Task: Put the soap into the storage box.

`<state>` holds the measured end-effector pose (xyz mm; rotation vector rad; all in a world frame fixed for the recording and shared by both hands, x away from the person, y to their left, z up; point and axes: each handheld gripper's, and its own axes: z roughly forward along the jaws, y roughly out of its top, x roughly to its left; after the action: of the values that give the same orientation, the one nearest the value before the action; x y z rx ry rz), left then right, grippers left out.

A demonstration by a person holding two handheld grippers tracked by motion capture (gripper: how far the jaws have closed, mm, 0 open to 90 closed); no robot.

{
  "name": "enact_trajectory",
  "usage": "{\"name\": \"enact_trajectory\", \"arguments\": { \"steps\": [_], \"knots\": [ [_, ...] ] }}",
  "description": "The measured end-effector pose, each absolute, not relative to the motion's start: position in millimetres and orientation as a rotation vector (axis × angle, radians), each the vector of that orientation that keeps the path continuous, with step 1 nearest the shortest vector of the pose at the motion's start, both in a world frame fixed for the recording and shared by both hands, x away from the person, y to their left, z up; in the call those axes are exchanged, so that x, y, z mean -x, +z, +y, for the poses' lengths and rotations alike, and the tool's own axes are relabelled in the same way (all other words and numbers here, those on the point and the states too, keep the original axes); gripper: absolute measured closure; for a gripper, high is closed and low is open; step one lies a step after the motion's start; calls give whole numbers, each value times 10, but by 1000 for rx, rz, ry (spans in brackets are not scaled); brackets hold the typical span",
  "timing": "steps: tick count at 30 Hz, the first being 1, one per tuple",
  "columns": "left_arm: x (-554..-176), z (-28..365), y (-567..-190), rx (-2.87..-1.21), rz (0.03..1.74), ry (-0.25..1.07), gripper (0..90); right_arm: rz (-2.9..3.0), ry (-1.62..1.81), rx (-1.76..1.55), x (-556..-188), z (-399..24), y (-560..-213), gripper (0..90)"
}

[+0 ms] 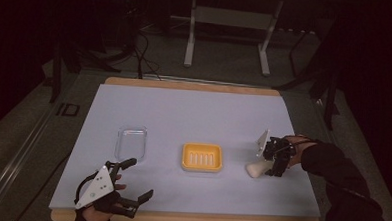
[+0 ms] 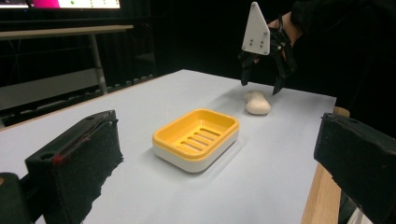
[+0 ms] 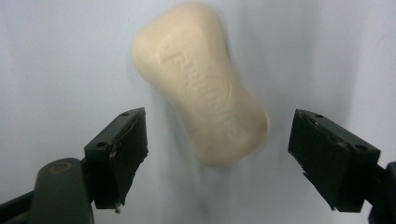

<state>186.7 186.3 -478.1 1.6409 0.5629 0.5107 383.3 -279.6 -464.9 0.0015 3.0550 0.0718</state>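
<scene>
Soap (image 3: pixel 201 84) lies on the bench (image 1: pixel 194 110), well right of the empty dish (image 1: pixel 202 157); right tongs (image 1: pixel 270 166) hover over it, jaws apart and not gripping (left tongs (image 1: pixel 133 180) wide, idle), so grasp and placing remain.

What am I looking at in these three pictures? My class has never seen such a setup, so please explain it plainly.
A person sits at a table covered with a pale sheet, holding a hand-operated two-jaw gripper in each hand. The high view looks down from above; each of the other two comes from a camera riding on one gripper, looking along its black jaws. On the sheet lie a clear plastic lid, a yellow soap dish and a cream soap bar. The right gripper hangs over the soap, jaws open on either side, not gripping it. The left gripper waits open near the table's edge, holding nothing.
</scene>
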Motion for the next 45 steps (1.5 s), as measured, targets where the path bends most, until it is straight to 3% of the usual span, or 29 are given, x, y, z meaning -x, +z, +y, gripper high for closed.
{"name": "enact_trajectory", "arguments": {
  "steps": [22, 35, 45],
  "knots": [
    [-1869, 1855, -4785, -1644, 557, 501, 8, 3090, 96, 147, -3748, -2599, -4875, 238],
    [-1871, 1856, -4787, -1644, 558, 499, 8, 3111, 103, 193, -3755, -2598, -4975, 392],
    [-1872, 1856, -4788, -1644, 557, 497, 8, 3159, 60, 72, -3799, -2554, -4969, 413]
  ]
}}
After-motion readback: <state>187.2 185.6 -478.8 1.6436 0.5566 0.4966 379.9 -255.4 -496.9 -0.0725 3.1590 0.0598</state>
